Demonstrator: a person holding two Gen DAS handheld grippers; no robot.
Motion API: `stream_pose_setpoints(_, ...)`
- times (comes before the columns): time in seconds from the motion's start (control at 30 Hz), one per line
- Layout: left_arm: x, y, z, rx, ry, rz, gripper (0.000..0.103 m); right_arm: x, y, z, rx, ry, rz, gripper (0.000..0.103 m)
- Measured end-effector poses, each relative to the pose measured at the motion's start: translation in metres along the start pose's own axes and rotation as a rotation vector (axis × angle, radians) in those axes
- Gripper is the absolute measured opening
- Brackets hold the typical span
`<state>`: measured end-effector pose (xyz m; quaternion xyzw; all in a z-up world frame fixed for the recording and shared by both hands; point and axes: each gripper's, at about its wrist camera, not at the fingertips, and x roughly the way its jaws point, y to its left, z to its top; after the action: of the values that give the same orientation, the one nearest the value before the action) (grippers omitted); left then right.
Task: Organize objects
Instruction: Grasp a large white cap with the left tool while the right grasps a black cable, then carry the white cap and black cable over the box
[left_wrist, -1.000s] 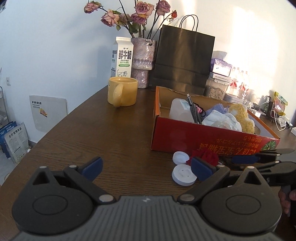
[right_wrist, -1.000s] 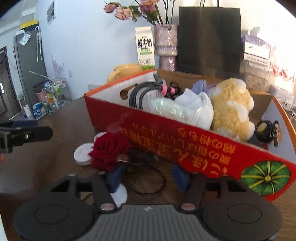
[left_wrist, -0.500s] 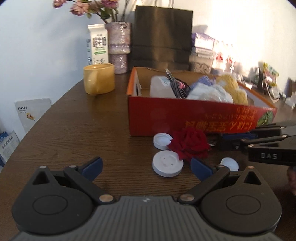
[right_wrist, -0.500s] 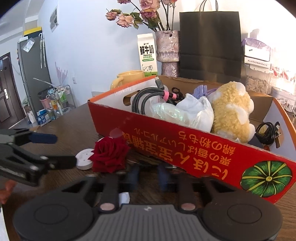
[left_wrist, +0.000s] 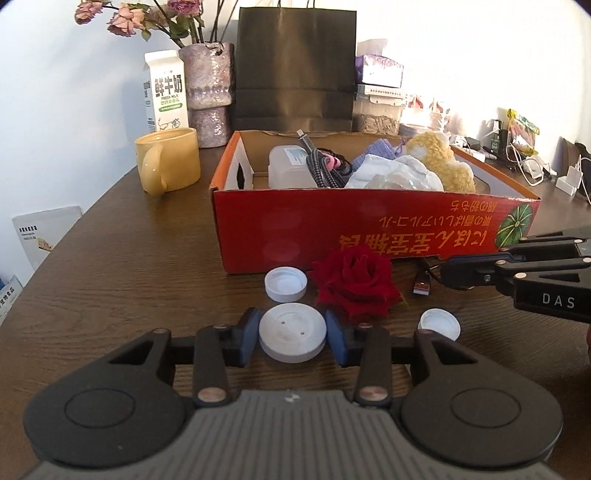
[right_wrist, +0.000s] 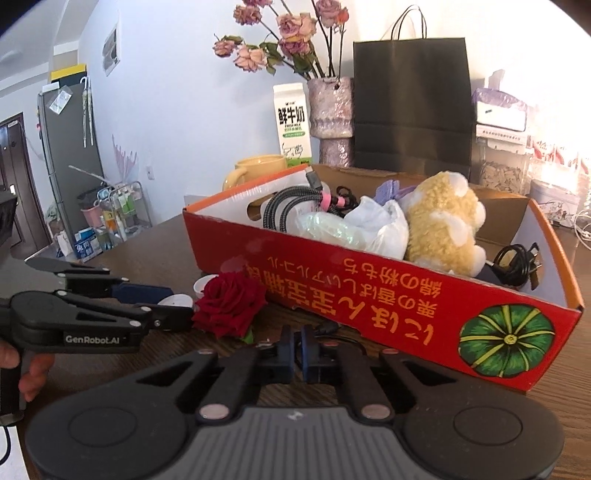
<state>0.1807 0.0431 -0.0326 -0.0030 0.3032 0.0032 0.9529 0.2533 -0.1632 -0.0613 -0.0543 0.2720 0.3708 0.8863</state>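
A red cardboard box (left_wrist: 332, 236) holds a plush toy, a plastic bag, a container and cables. In front of it lie a red rose (left_wrist: 354, 284), two small white caps (left_wrist: 285, 283) and a black USB cable (left_wrist: 423, 286). My left gripper (left_wrist: 292, 334) is shut on a large white round lid (left_wrist: 292, 336) on the table. My right gripper (right_wrist: 298, 350) is shut on the black cable (right_wrist: 327, 328) beside the box (right_wrist: 369, 288), right of the rose (right_wrist: 231, 302). It also shows in the left wrist view (left_wrist: 448, 275).
A yellow mug (left_wrist: 168, 164), a milk carton (left_wrist: 166, 96), a vase of dried roses (left_wrist: 210, 92) and a black paper bag (left_wrist: 295, 66) stand behind the box. Chargers and packets clutter the far right. The table edge curves at the left.
My left gripper moved forward and closed on the large white lid. My right gripper closed on the black cable beside the box.
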Motion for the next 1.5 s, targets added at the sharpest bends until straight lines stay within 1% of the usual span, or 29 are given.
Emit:
stream_pose_setpoints(0.13,-0.008,0.003,0.000,-0.013,-0.016,0.002,0.040,-0.006,-0.001,-0.001,0.005,-0.016,-0.006,0.003)
stream_pose_setpoints(0.17,-0.010,0.003,0.000,-0.015,-0.020,0.003,0.040,-0.006,-0.001,-0.001,0.007,-0.011,-0.005,0.006)
stream_pose_setpoints(0.2,-0.012,0.003,0.000,-0.017,-0.024,0.003,0.040,-0.005,-0.002,-0.001,0.011,0.000,0.004,0.012)
stream_pose_setpoints(0.27,-0.015,0.004,0.000,-0.022,-0.033,0.001,0.040,-0.002,0.000,-0.001,0.007,0.016,-0.001,0.014)
stream_pose_setpoints(0.43,-0.022,0.004,-0.001,-0.032,-0.045,-0.009,0.041,0.014,0.002,0.002,0.004,0.079,-0.016,0.014)
stream_pose_setpoints(0.47,-0.023,0.004,-0.001,-0.033,-0.045,-0.010,0.040,0.015,0.004,0.002,-0.009,0.079,-0.017,0.013)
stream_pose_setpoints(0.5,-0.024,0.004,-0.001,-0.034,-0.046,-0.010,0.040,0.015,0.007,0.002,-0.027,0.086,-0.021,0.008)
stream_pose_setpoints(0.53,-0.025,0.004,-0.002,-0.035,-0.047,-0.010,0.041,0.015,0.010,0.002,-0.044,0.092,-0.023,0.006)
stream_pose_setpoints(0.63,-0.030,0.007,-0.003,-0.044,-0.058,-0.011,0.041,0.013,0.014,0.000,-0.058,0.090,-0.007,0.004)
stream_pose_setpoints(0.93,-0.043,0.008,0.003,-0.050,-0.106,-0.016,0.041,-0.020,0.014,0.003,-0.026,-0.003,-0.018,0.004)
stream_pose_setpoints(1.1,-0.050,-0.001,0.011,-0.037,-0.140,-0.039,0.041,-0.036,0.014,0.011,-0.033,-0.051,-0.024,0.004)
stream_pose_setpoints(1.3,-0.053,-0.014,0.028,-0.024,-0.193,-0.068,0.041,-0.056,0.010,0.023,-0.038,-0.118,-0.050,0.004)
stream_pose_setpoints(1.5,-0.045,-0.027,0.052,-0.030,-0.242,-0.088,0.041,-0.065,-0.006,0.036,-0.031,-0.182,-0.105,0.004)
